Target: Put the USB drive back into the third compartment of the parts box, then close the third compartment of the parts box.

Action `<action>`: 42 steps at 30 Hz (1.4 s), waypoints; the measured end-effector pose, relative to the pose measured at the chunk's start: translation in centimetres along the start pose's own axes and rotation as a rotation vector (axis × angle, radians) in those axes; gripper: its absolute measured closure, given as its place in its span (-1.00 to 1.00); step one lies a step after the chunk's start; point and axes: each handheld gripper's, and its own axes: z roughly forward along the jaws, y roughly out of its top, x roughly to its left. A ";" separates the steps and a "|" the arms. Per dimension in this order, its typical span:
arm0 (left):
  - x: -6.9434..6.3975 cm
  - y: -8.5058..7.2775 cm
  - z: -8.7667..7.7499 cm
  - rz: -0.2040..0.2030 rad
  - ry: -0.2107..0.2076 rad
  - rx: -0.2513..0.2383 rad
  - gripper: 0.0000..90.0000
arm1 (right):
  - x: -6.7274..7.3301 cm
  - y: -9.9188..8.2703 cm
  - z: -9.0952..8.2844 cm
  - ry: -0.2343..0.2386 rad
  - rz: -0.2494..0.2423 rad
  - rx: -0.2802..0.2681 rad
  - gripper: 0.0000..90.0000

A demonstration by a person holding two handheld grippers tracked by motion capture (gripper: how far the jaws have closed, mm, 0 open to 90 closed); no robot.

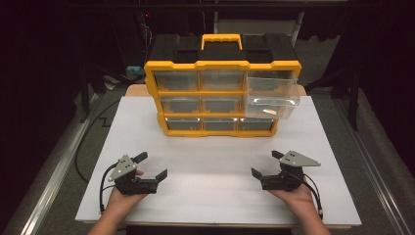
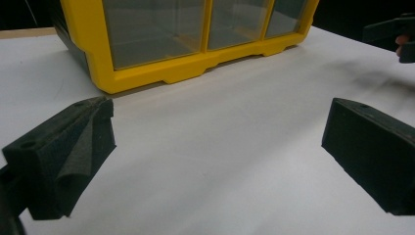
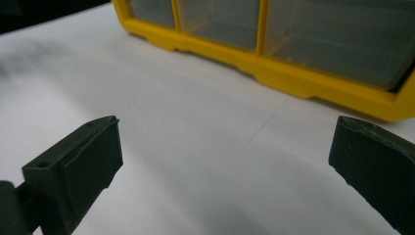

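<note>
A yellow and black organizer cabinet with clear drawers stands at the back of the white table. Its top right drawer is pulled out and tilts forward; a small object lies near its front bottom edge. My left gripper rests low at the front left, open, nothing between its jaws. My right gripper rests at the front right, open and empty. The left gripper view looks at the cabinet's bottom row, and the right gripper view shows the same yellow frame beyond bare table.
The white board ends near the person's forearms at the front; wood shows at its back corners. Dark floor and metal rails run along both sides. A black cable loops off the left edge.
</note>
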 end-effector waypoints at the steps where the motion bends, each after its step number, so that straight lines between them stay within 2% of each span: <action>1: 0.1 0.0 0.0 -0.013 -0.006 -0.002 -0.99 | 0.0 0.0 -0.2 -0.004 0.003 -0.015 -1.00; 4: 0.1 0.0 0.1 -0.013 0.013 0.002 -0.99 | -0.2 -0.6 -0.8 -0.007 0.053 -0.066 -1.00; 6: -0.1 0.0 0.1 0.008 0.029 0.017 -0.99 | -0.2 -0.9 -1.0 -0.029 0.035 -0.065 -1.00; 8: -0.3 -0.1 0.1 0.019 0.037 0.029 -0.99 | -0.2 -1.0 -1.1 -0.029 0.035 -0.065 -1.00; 10: -0.6 -0.1 0.1 0.011 0.038 0.027 -0.99 | -0.2 -1.1 -1.2 -0.015 0.043 -0.068 -1.00; 12: -0.6 0.0 0.0 0.001 0.035 0.012 -0.99 | -0.1 -1.0 -1.2 -0.022 0.028 -0.069 -1.00; 19: -0.5 0.0 -0.2 0.019 0.029 0.012 -0.99 | 0.1 -0.7 -1.1 -0.032 0.016 -0.077 -1.00; 23: -0.5 0.0 -0.2 0.035 0.040 0.019 -0.99 | 0.3 -0.7 -1.1 -0.050 -0.007 -0.067 -1.00; 31: -0.6 0.0 0.0 0.037 0.043 0.014 -0.99 | 0.3 -0.8 -1.2 -0.050 0.001 -0.062 -1.00; 37: -0.5 0.1 -0.3 0.045 0.044 0.003 -0.99 | 0.3 -0.7 -1.4 -0.070 -0.020 -0.060 -0.93; 42: -0.6 -0.2 -0.4 0.055 0.044 0.017 -0.99 | 0.3 -0.9 -1.7 -0.067 -0.026 -0.054 -0.79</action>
